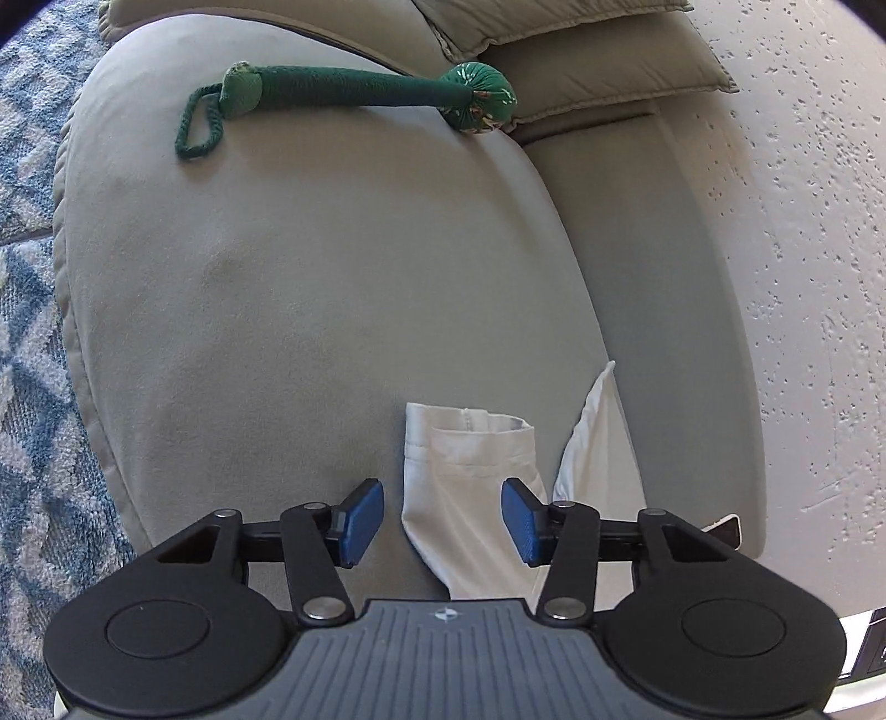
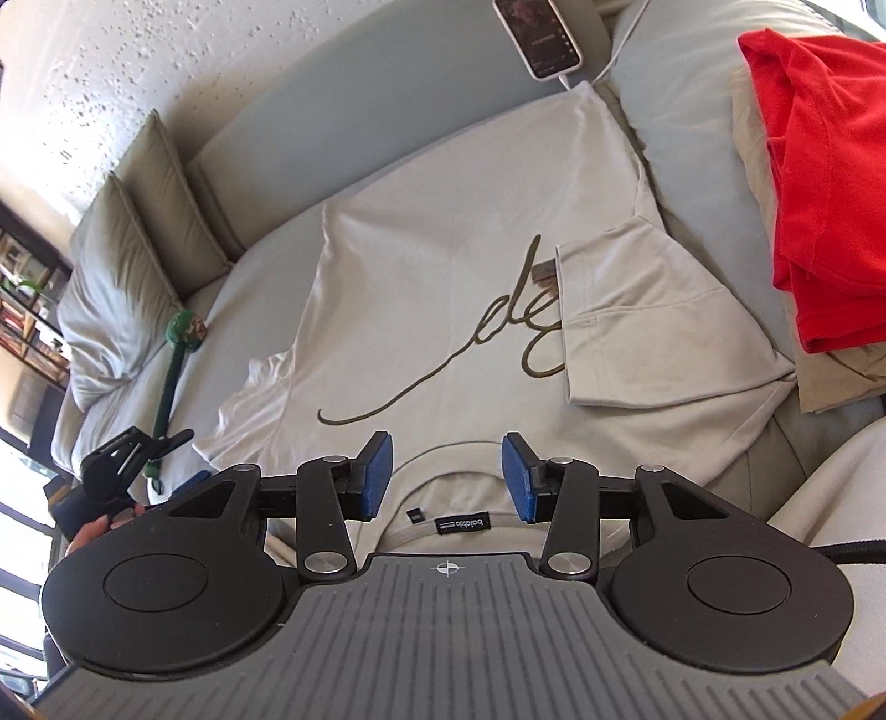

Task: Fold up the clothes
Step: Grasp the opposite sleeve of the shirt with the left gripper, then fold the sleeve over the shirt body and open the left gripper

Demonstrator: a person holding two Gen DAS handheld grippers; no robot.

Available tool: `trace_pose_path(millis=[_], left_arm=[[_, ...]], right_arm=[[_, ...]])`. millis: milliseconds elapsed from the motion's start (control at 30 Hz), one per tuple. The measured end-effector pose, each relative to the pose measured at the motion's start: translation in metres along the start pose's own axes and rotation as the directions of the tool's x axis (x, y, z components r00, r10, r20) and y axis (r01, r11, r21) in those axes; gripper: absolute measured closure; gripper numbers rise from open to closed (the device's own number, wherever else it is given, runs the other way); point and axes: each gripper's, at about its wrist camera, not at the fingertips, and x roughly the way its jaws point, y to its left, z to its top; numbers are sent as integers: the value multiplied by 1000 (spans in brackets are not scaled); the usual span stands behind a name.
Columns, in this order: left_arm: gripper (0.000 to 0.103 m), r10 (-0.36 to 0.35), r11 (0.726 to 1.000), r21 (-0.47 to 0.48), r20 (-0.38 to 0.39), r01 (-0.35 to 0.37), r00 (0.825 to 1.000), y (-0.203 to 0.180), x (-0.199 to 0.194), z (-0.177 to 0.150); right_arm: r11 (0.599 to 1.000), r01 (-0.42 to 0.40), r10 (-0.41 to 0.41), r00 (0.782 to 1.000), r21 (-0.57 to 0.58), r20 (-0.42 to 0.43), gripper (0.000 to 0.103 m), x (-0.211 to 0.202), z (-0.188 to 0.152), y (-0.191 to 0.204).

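Through your left wrist camera, the left gripper [image 1: 442, 520] stands partly open over the grey sofa cushion [image 1: 310, 288], its blue pads on either side of the T-shirt sleeve [image 1: 470, 471] without pressing it; nothing is held. A green knitted toy [image 1: 354, 88] lies near the cushion's far edge, well apart from the sleeve. Through your right wrist camera, the right gripper [image 2: 446, 476] is also partly open and empty, hovering just above the neckline of the beige T-shirt [image 2: 443, 266], which lies spread flat on the sofa with its right-hand sleeve folded inward over the script print. A red garment [image 2: 825, 183] rests on a pile to the right, and a phone [image 2: 540, 36] lies beyond the shirt.
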Motion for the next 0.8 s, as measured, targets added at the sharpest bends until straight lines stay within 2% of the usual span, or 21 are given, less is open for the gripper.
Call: trace_pose_path(millis=[133, 267, 300, 400, 467, 567, 667, 733, 800], left_arm=[[57, 40, 990, 135, 5, -41, 999, -14, 9, 4], [59, 82, 956, 281, 6, -80, 997, -27, 23, 4], [63, 90, 946, 311, 6, -88, 996, -30, 25, 3], [101, 143, 921, 364, 11, -137, 990, -35, 28, 3], [102, 135, 919, 372, 18, -132, 991, -39, 24, 4], [103, 143, 848, 502, 91, -170, 985, -58, 12, -5], [103, 95, 743, 644, 163, -179, 982, -94, -5, -24], [103, 35, 652, 739, 193, -169, 981, -120, -13, -47], [103, -5, 540, 825, 200, -166, 980, -143, -17, -74]], right_arm=[[1000, 5, -5, 1000, -2, -2, 57, 0, 1, -1], [1000, 2, -2, 1000, 10, -10, 57, 2, 1, -2], [1000, 1, -1, 1000, 11, -13, 57, 3, 0, -2], [1000, -5, 5, 1000, 8, -14, 57, 2, 0, -3], [1000, -11, 11, 1000, 14, -8, 57, 0, 0, -4], [999, -26, 27, 1000, 23, 0, 57, -3, 0, -6], [999, -43, 43, 999, 23, 5, 57, -7, -1, -6], [998, -56, 56, 998, 21, 8, 57, -9, -2, -6], [997, -66, 65, 998, 28, 11, 57, -11, -3, -9]])
